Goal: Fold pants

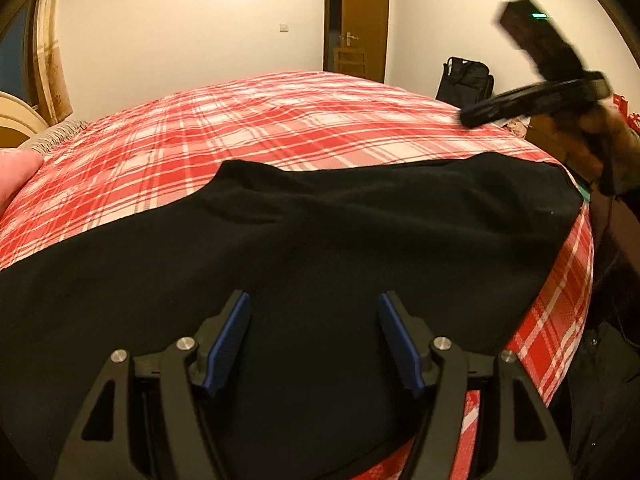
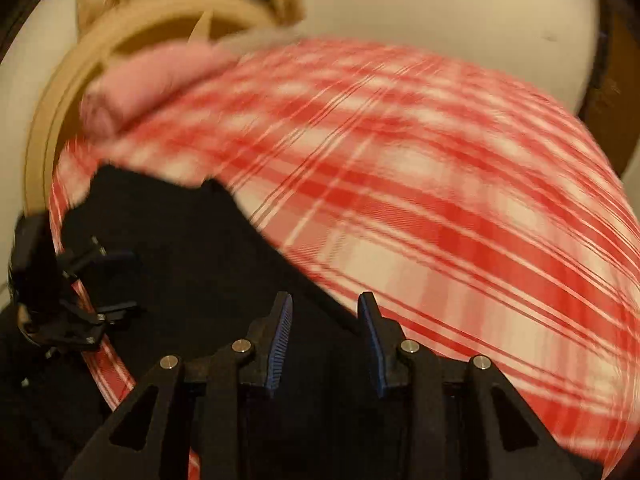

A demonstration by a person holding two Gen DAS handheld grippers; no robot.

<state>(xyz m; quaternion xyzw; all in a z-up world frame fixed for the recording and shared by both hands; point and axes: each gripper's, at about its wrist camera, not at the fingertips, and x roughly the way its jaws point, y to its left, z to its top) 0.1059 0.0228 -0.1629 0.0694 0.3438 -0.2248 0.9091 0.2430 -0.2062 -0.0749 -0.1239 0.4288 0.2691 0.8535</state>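
Black pants point(image 1: 320, 232) lie spread across a bed with a red and white plaid cover point(image 1: 280, 120). My left gripper point(image 1: 314, 298) hovers low over the pants, open, with nothing between its blue pads point(image 1: 230, 336). In the right wrist view, which is blurred by motion, the pants point(image 2: 192, 248) fill the lower left. There my right gripper point(image 2: 325, 302) is open above the pants' edge where black cloth meets plaid. The left gripper point(image 2: 120, 284) shows at the far left of that view. Seen from the left wrist, the right gripper point(image 1: 472, 114) is held up in the air by a hand at the far right.
A pink pillow point(image 2: 152, 76) and a beige headboard point(image 2: 60, 100) are at the bed's head. The bed's edge point(image 1: 576, 280) drops off at the right beside a person's dark clothing. A brown door point(image 1: 364, 20) and a black bag point(image 1: 466, 76) stand beyond the bed.
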